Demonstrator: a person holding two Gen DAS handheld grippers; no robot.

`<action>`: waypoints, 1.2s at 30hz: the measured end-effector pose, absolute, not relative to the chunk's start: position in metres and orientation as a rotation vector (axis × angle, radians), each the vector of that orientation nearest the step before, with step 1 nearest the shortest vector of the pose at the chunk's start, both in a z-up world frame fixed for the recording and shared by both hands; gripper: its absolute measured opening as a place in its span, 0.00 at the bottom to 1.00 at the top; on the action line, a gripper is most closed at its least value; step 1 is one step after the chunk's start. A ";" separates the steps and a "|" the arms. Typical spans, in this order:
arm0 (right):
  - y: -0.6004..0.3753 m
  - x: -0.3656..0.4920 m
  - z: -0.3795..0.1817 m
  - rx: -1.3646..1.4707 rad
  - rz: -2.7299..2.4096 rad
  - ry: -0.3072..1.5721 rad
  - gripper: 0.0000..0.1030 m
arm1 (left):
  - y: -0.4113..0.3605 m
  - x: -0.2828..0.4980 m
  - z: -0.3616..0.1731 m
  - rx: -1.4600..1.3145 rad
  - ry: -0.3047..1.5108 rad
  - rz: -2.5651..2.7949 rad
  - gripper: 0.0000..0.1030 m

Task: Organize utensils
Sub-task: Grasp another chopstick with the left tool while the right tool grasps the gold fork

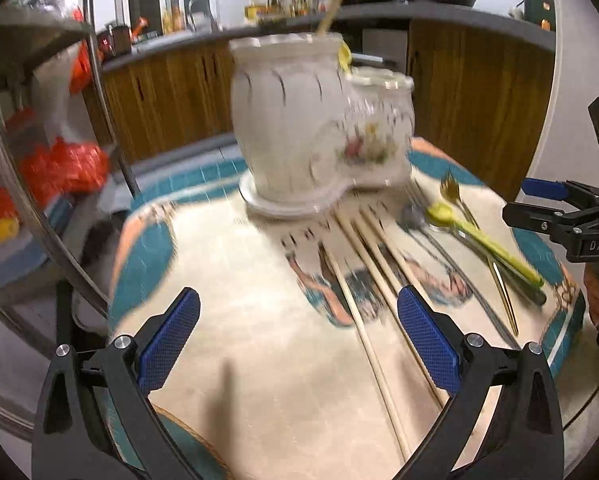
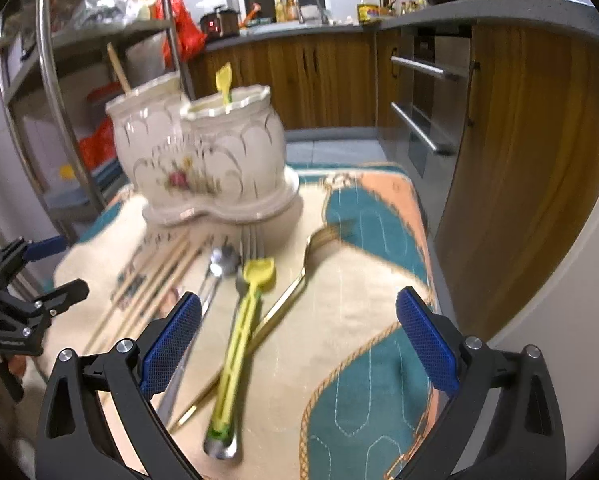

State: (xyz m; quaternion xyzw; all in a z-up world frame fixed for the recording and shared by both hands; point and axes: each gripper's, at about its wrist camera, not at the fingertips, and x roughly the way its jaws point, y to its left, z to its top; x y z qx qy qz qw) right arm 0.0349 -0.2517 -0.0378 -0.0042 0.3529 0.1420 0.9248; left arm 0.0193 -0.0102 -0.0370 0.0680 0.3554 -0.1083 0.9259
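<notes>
Metal rack (image 2: 51, 92) with red bags seen far left, clear of the work area. Left claw (image 1: 295, 344) is held apart, nothing gripped, above the patterned mat (image 1: 259, 352) on the bench. Wooden chopsticks (image 1: 363, 280) lie flat just ahead of it, running toward the ceramic twin-pot holder (image 1: 307, 132); one wooden stick and one yellow utensil already stand in it. Right of the chopsticks: steel spoons (image 2: 219, 264), yellow spoon (image 2: 239, 332) crossed over the gold fork (image 2: 291, 292). Right claw (image 2: 299, 344) is spread apart, empty, over these. Wooden cabinets (image 2: 511, 160) close on the right.
</notes>
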 end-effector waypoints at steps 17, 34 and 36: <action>-0.253 0.080 -0.048 0.069 0.285 0.810 0.50 | -0.022 0.016 -0.057 0.164 0.857 -0.341 0.48; -0.246 0.114 -0.059 0.088 0.298 0.876 0.09 | -0.019 0.030 -0.056 0.143 0.877 -0.333 0.06; -0.247 0.110 -0.055 0.088 0.295 0.854 0.09 | -0.019 0.029 -0.056 0.145 0.875 -0.335 0.05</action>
